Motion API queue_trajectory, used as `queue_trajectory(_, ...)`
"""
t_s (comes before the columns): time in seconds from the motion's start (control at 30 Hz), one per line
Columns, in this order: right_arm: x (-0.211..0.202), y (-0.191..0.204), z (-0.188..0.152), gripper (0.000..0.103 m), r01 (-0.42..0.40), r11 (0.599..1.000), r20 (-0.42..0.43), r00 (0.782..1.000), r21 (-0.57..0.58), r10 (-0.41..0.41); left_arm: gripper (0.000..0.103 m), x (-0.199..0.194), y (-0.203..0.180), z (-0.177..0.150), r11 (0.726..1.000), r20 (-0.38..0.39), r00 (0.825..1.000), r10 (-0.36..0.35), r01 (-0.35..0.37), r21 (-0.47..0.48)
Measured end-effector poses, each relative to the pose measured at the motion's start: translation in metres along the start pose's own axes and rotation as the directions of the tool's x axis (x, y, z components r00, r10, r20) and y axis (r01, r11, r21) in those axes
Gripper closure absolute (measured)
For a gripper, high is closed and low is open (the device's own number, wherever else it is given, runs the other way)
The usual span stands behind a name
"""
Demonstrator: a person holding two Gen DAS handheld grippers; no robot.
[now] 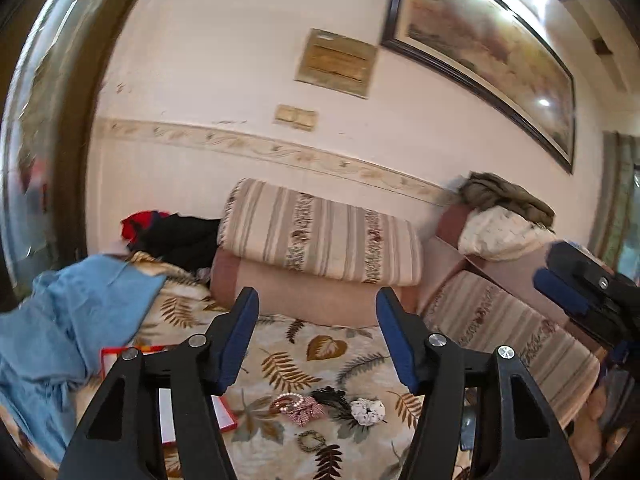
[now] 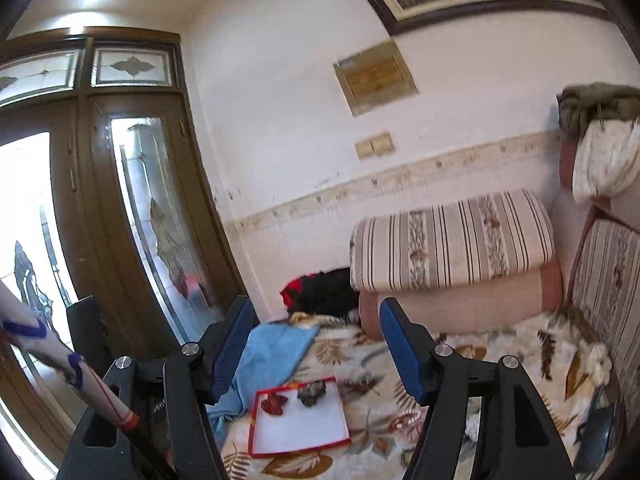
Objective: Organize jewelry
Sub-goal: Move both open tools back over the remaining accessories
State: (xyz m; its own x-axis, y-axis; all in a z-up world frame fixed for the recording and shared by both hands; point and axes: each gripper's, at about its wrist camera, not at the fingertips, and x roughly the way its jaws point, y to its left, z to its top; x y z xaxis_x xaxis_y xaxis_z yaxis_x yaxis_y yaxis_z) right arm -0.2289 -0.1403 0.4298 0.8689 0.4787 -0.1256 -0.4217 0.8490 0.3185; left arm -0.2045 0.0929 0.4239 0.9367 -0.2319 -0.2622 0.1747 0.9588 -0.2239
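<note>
The task is judged partly done: two pieces, a red one (image 2: 273, 403) and a dark one (image 2: 312, 394), are already laid at the far end of the red-rimmed tray (image 2: 297, 447) on the leaf-patterned blanket (image 2: 472, 344); most of the tray's white floor is left bare. Still outside the tray, to its right on the blanket, are seen a pearl bracelet (image 1: 289, 399), a checked bow (image 1: 306, 414), a dark piece (image 1: 330, 396), a white scrunchie (image 1: 367, 411) and a greenish ring (image 1: 311, 441). The left claw (image 1: 316, 308) and the right claw (image 2: 316, 318) are both held spread and empty above the blanket, so the remaining five are judged yet to be gathered.
</note>
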Motion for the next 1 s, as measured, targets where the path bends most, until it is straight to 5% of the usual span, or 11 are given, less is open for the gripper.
queue_trajectory(0.17,0.013,-0.029,-0.036,0.032,0.052,0.999,-0.031,0.998,0.012,-0.052,0.041,0.030,0.006,-0.036,1.000,-0.041,0.999,0.021,-0.021,0.001)
queue_trajectory(0.3,0.046,-0.088,-0.090,0.037,0.082,0.987,-0.143,0.988,0.137,-0.062,0.041,0.083,0.029,-0.092,1.000,-0.173,0.985,0.013,-0.015,-0.016)
queue_trajectory(0.6,0.094,-0.205,-0.213,0.037,0.299,0.904,-0.327,0.924,0.304,-0.196,0.041,0.191,0.051,-0.207,1.000,-0.445,0.895,0.012,-0.020,-0.014)
queue_trajectory(0.83,0.114,-0.245,-0.269,0.037,0.419,0.862,-0.393,0.872,0.287,-0.293,0.041,0.242,0.057,-0.265,0.999,-0.564,0.826,-0.005,-0.018,-0.036)
queue_trajectory(1.0,0.121,-0.263,-0.292,0.037,0.445,0.852,-0.380,0.865,0.275,-0.329,0.041,0.266,0.056,-0.289,1.000,-0.603,0.798,0.001,-0.013,-0.016)
